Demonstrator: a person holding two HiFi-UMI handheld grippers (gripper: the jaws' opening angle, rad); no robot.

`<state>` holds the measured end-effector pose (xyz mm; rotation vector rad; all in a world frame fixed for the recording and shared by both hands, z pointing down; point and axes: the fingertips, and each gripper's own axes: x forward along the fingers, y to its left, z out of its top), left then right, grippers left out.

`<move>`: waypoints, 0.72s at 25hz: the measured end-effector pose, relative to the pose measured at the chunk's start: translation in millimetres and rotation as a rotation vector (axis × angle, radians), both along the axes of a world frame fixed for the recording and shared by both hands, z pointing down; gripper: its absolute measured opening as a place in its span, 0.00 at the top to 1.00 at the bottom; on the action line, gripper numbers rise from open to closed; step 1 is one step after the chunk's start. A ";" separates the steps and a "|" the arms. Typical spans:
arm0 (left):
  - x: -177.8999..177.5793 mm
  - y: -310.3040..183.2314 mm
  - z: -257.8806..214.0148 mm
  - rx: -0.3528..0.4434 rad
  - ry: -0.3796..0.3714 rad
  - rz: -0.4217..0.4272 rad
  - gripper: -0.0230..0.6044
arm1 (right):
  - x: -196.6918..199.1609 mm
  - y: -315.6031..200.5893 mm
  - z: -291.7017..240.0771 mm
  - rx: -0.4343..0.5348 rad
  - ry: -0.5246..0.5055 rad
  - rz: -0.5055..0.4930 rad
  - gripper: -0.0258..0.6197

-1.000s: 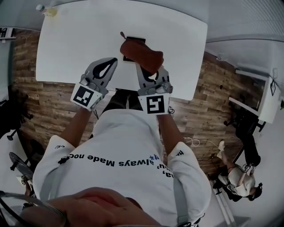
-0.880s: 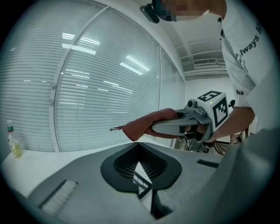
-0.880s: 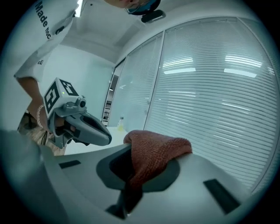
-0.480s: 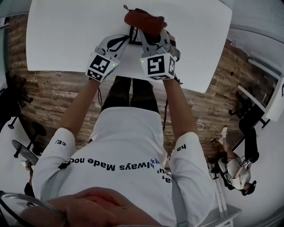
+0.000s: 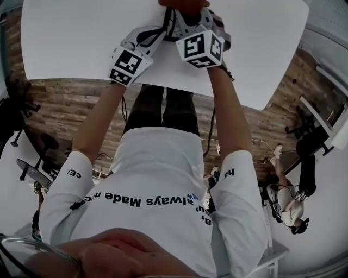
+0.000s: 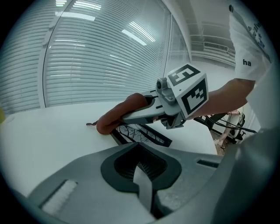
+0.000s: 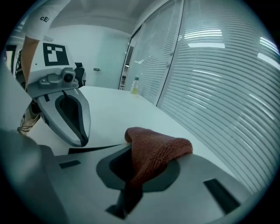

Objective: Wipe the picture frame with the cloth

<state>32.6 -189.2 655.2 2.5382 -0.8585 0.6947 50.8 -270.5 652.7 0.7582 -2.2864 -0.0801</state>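
Cloth (image 7: 158, 148), rust-red and knitted, clamped between the jaws of the right tool (image 5: 187, 13), with its bunched free end hanging past the tips. In the left gripper view, same cloth resting on the far end of the picture frame (image 6: 141, 134), at the corner away from that camera. Frame itself lying flat on the white tabletop (image 5: 76, 38), dark border around a pale picture with thin branching lines. Left tool (image 5: 161, 32) with jaws closed together and nothing between them, just beside the right tool, its tips at the near edge of the frame; real contact with the frame not possible to tell. Both tools held far forward over the tabletop, near the top edge of the head view, arms stretched out. Small bottle (image 7: 136, 85) with yellowish content standing far off on the tabletop, well apart from the frame. Behind the tabletop, wall of horizontal blinds (image 6: 109, 57). Under the tabletop, wooden floor (image 5: 65, 103).
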 end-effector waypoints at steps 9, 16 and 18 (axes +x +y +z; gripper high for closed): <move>2.1 2.7 12.7 -0.016 -0.054 0.016 0.96 | -1.0 6.3 25.7 -0.060 0.105 -0.075 0.92; -7.4 2.1 7.1 -0.002 -0.047 -0.034 0.96 | -1.6 38.9 18.5 -0.084 0.106 -0.114 0.92; -15.0 2.8 7.6 0.002 -0.047 -0.049 0.96 | -2.9 50.5 21.2 -0.095 0.105 -0.123 0.92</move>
